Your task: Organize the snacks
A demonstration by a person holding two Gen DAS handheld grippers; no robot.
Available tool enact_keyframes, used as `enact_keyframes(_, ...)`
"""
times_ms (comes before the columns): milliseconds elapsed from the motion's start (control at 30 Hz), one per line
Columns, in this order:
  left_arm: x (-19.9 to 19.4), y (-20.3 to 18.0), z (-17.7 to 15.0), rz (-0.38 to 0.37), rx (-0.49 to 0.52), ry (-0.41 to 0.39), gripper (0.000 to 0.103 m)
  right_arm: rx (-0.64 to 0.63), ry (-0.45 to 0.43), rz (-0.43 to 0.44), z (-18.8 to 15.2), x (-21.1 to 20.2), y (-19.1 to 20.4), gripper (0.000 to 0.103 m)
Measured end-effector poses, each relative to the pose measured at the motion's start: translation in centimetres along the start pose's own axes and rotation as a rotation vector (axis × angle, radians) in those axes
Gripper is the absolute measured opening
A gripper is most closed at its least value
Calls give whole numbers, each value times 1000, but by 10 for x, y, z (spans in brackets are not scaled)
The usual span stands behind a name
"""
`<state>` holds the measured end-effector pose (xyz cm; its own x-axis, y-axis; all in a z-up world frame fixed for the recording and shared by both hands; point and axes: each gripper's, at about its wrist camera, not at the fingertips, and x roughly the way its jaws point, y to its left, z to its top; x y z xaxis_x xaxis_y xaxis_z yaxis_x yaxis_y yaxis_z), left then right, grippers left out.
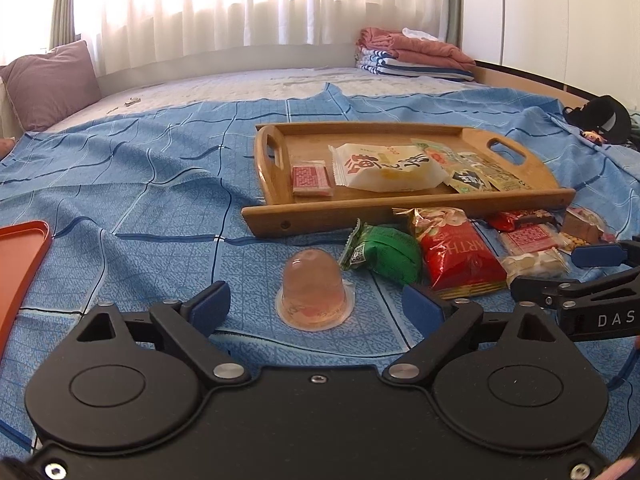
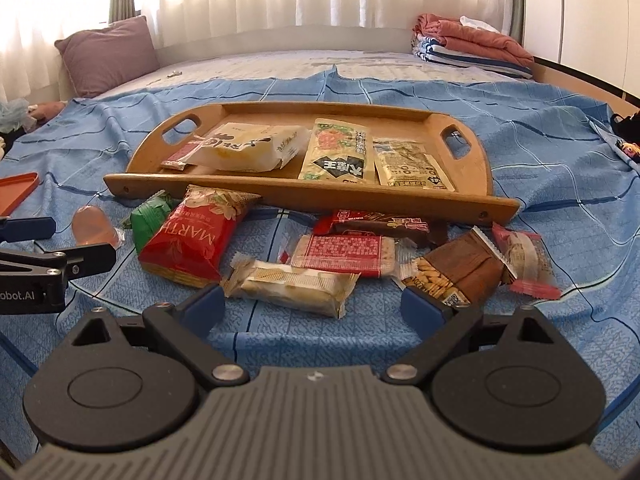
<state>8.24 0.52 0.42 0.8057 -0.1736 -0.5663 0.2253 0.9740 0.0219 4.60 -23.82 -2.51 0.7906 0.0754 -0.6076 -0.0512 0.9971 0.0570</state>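
Snacks lie scattered on the blue bedsheet [image 1: 160, 184] in front of your wooden tray [image 1: 360, 212], which already holds a few packets. In the left wrist view, your left gripper [image 1: 316, 308] has its jaws spread wide with the pink jelly cup [image 1: 314, 290] standing between the blue pads, neither pad touching it. A green packet [image 1: 384, 256] and a red bag [image 1: 460, 256] lie just beyond it.

In the right wrist view, your right gripper [image 2: 312, 306] is also wide open and holds nothing. A pale biscuit packet [image 2: 292, 286] lies just ahead of its pads, with a brown peanut packet [image 2: 456, 276] near the right pad.
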Motion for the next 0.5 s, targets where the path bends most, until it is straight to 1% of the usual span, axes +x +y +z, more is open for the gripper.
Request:
enact_keyframes(33,1,0,0,1,-4,2,89,3,-4,-1,0,0,0,98)
enact_keyframes(100,4,1,1,5,-12,7,82,11,-10,-5,0,0,1,98)
enact_keyframes(200,8,2,2,1,-21,17,75,23,-18,-10,-1,1,3,98)
enact_keyframes(400,11,1,2,0,-30,24,66,13,-28,-4,-1,2,11,96)
enact_keyframes(500,13,2,3,3,-40,26,64,10,-28,1,-1,3,16,96)
